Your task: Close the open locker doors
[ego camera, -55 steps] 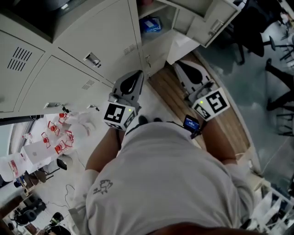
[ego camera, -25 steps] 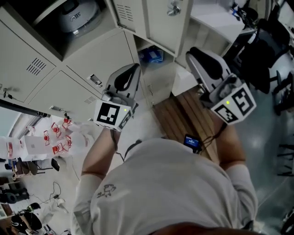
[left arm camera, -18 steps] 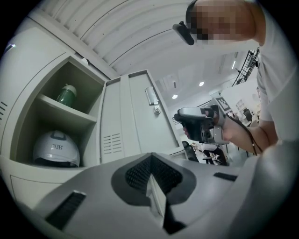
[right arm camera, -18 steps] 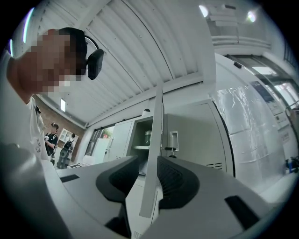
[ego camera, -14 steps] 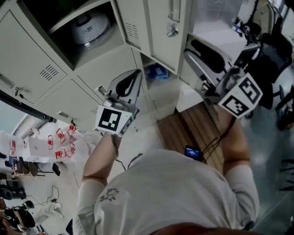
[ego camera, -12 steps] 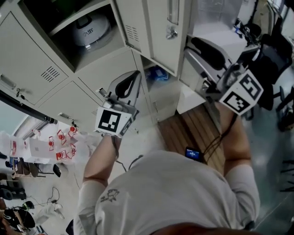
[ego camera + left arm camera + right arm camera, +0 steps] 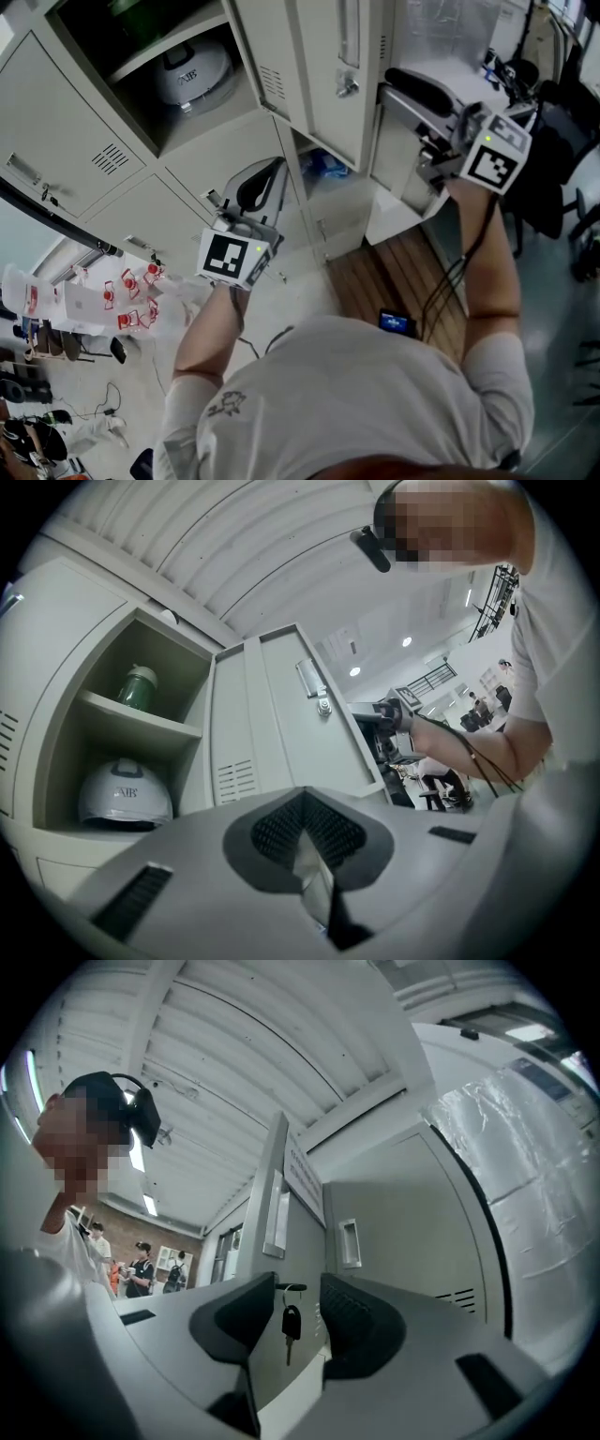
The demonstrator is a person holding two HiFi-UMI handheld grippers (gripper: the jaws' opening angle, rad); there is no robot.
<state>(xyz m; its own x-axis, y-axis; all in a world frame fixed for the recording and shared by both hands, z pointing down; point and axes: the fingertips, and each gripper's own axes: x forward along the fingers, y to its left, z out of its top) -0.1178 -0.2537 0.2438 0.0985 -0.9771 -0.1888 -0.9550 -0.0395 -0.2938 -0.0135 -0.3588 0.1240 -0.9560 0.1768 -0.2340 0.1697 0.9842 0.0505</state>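
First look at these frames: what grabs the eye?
The white hard hat sits in the open beige locker compartment at upper left, with a green bottle on the shelf above it. At right, the right gripper, its jaws just opened and gripping nothing, faces an open pale grey locker door whose small dark key dangles in view between them.

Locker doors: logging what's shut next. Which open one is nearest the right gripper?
The door with a key hanging from it, ahead of the right gripper, whose empty jaws have just been opening; the other door, beside the helmet, stands further left.
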